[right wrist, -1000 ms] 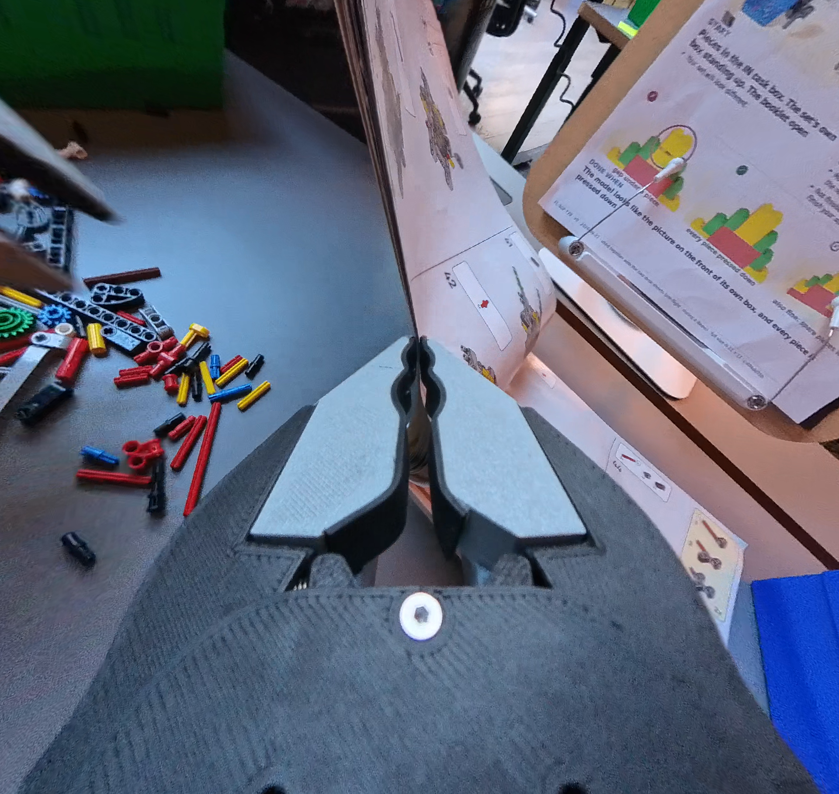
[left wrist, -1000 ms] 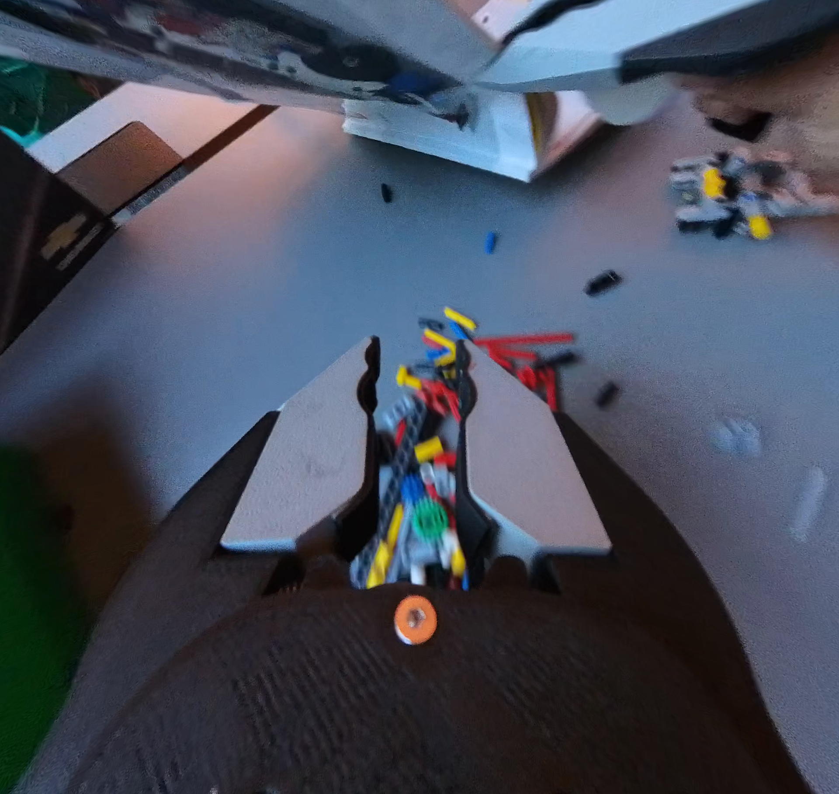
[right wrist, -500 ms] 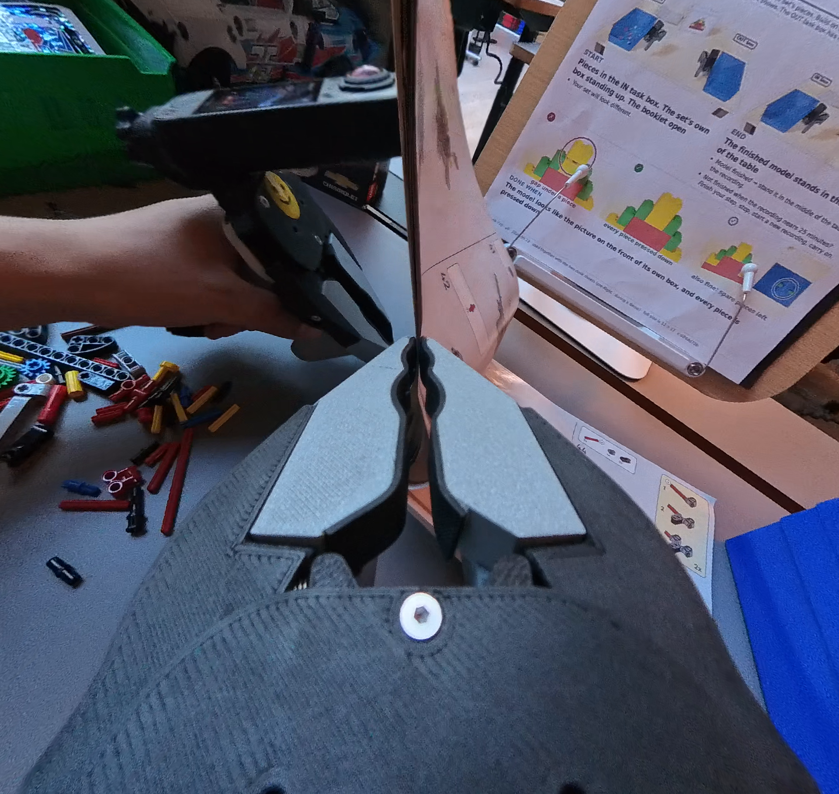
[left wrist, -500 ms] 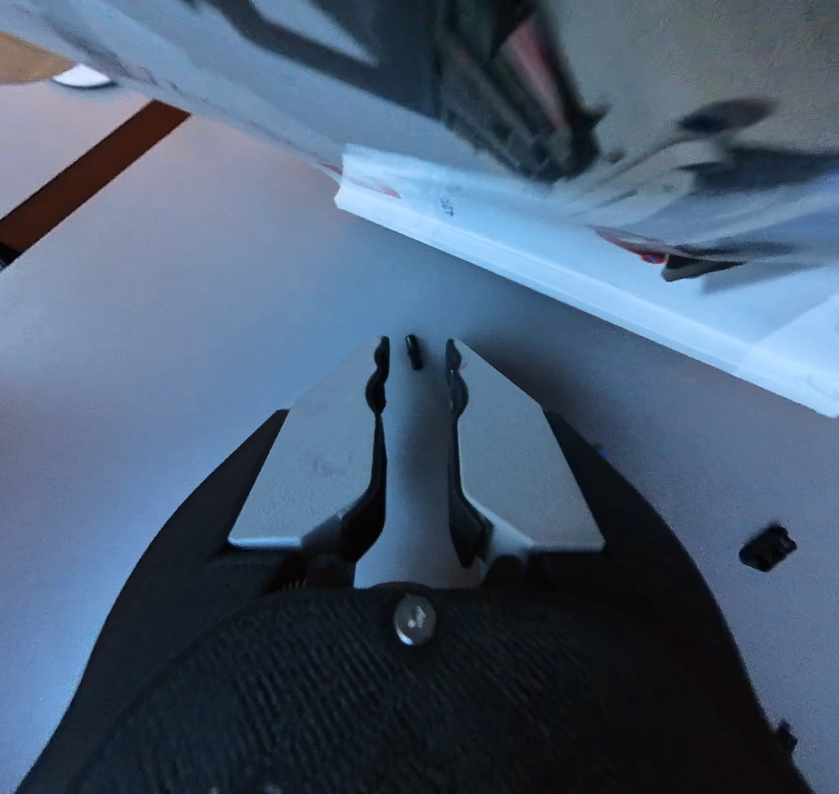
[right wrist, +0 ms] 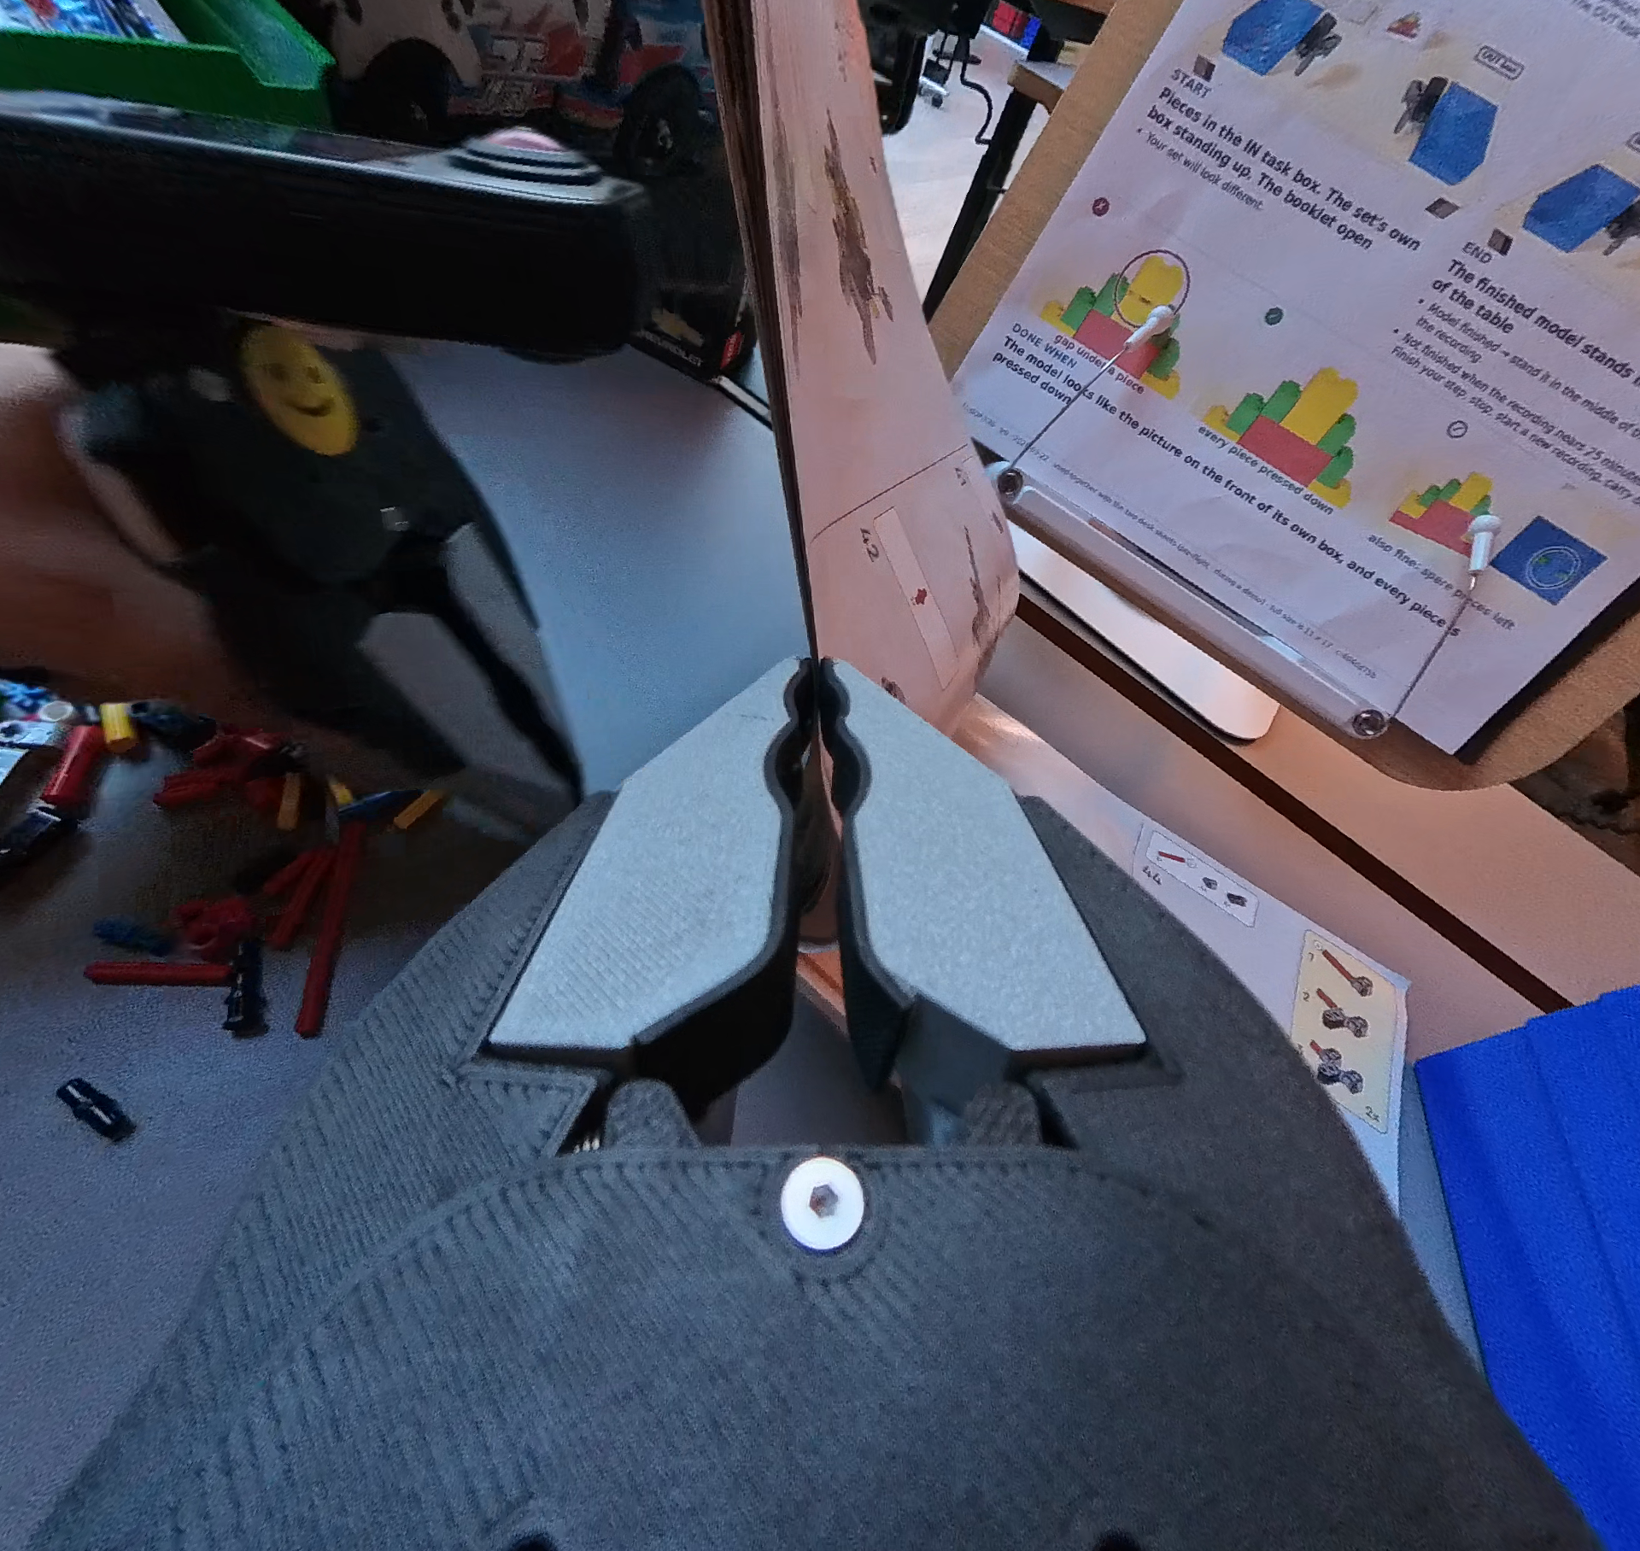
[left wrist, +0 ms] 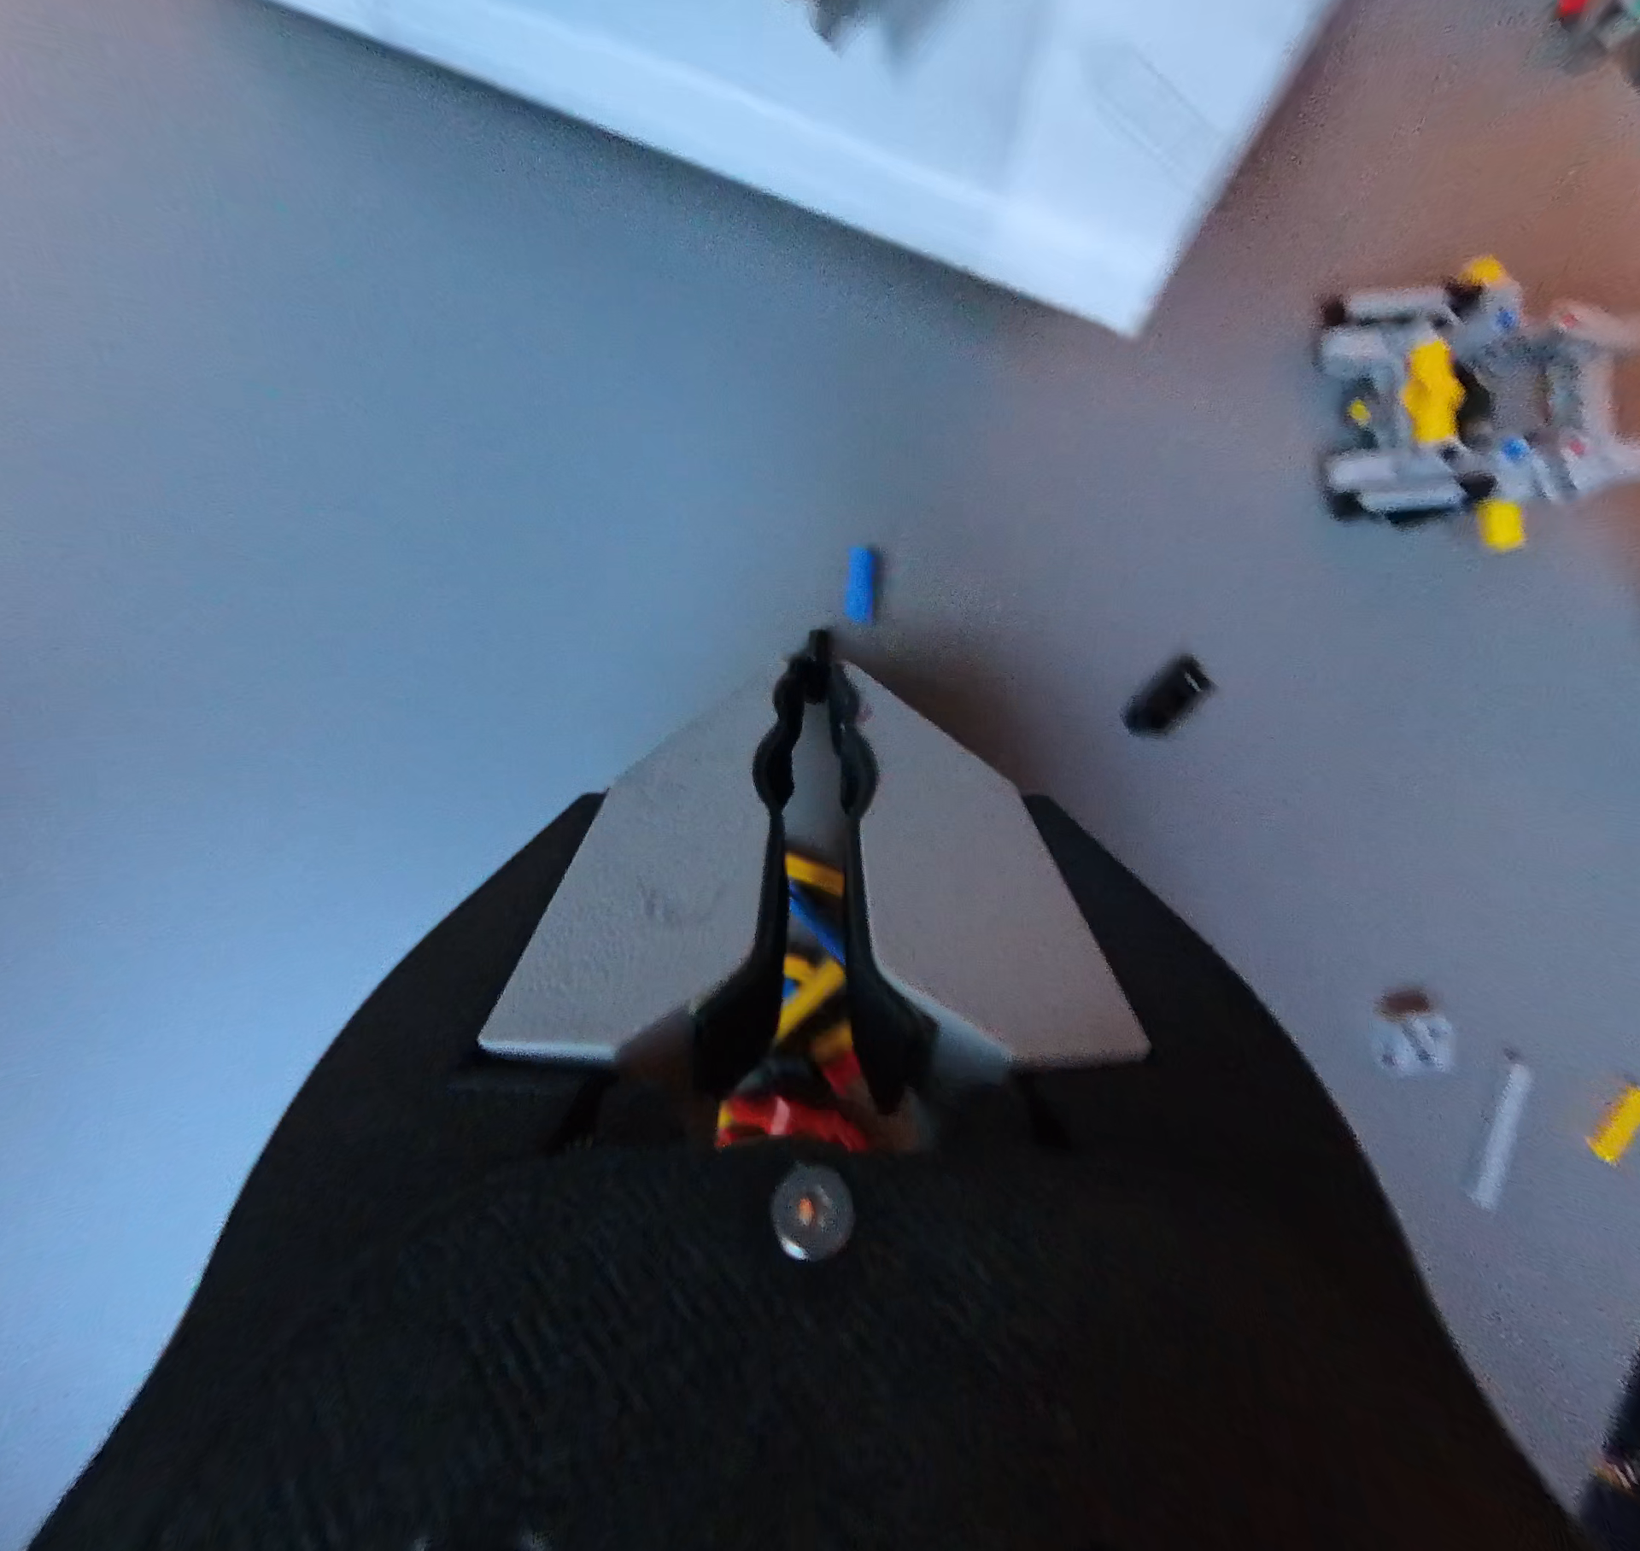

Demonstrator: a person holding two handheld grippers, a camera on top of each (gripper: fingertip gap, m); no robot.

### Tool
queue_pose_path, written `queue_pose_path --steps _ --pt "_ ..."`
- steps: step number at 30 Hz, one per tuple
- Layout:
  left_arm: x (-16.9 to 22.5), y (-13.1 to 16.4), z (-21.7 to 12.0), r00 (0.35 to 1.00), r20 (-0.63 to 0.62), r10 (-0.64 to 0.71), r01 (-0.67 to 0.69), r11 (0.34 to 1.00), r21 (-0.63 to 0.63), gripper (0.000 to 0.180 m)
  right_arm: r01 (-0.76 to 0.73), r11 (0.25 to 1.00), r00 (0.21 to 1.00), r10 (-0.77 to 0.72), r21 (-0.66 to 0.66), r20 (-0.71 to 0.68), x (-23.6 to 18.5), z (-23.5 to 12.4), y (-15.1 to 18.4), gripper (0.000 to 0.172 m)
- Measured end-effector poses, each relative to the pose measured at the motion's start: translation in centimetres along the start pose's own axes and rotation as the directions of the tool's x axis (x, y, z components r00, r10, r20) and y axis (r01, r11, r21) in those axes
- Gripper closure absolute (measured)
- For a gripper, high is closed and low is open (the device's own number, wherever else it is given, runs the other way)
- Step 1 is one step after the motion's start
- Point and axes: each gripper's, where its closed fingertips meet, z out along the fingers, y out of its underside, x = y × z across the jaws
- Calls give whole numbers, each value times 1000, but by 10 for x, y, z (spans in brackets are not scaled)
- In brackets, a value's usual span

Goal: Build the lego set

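two hand-held grippers, one pinching a small black peg, one clamped on booklet pages

left hand-held gripper (left wrist: 818,683): fingertips drawn together on a small black peg (left wrist: 816,649); the peg's end pokes out just past the tips. view is blurred, so the exact pad contact is hard to read. landmark for this view: the instruction booklet (left wrist: 887,115), lying open on the grey tabletop (left wrist: 355,488). a blue peg (left wrist: 861,584) lies on the tabletop between the booklet and the fingertips, just beyond the black peg and apart from it. a second black piece (left wrist: 1164,694) lies to the right of the tips. a part-built grey and yellow model (left wrist: 1455,417) sits right of the booklet's near corner. a grey axle (left wrist: 1500,1136) and a yellow piece (left wrist: 1617,1122) lie near the right edge, well away from the booklet. loose yellow, blue and red pieces show through the slot between the fingers.

right hand-held gripper (right wrist: 815,685): clenched on a lifted sheaf of the booklet's pages (right wrist: 852,310), held edge-on and upright; both pads press the paper. left of the pages: the left hand-held gripper, blurred, with a hand (right wrist: 62,550) on it, above a scatter of red, yellow and black pegs (right wrist: 266,887). right of the pages: a printed sheet on a wooden stand (right wrist: 1331,310). a blue box (right wrist: 1544,1198) sits at the lower right.
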Motion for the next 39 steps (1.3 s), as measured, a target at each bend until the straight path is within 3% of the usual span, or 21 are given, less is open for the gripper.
queue_pose_path --steps 4,5,9,12,16,20,24,28,33,39 --pt "32 28 -14 996 -64 65 -69 996 -62 177 22 1000 1000 -22 -9 2 -4 1 1 172" --pt "35 30 -17 995 -65 73 -76 995 -59 166 27 1000 1000 -27 -12 1 -5 2 1 172" --pt "29 7 -25 995 -5 96 -95 995 41 153 30 999 1000 -30 -16 5 -7 3 1 172" --pt "26 -9 -16 997 -34 63 -61 995 78 153 33 999 999 -33 -21 7 -8 4 3 172" --pt "21 -1 1 998 -57 37 -37 999 1 151 36 999 999 -36 -23 11 -9 4 4 172" --pt "31 -6 -10 992 -93 89 -84 995 56 146 36 999 999 -36 -21 7 -7 3 3 172" --pt "36 -1 -29 974 -142 179 -173 983 57 148 30 999 1000 -29 -19 9 -6 3 3 172" --pt "11 -13 -39 986 -48 160 -154 981 116 153 25 1000 1000 -25 -17 6 -6 3 2 172" --pt "9 -30 -17 991 -40 131 -125 982 144 154 40 999 999 -39 -27 9 -9 6 5 172" --pt "5 -16 9 991 -41 124 -122 992 27 164 34 999 999 -34 -28 4 -8 7 5 172"
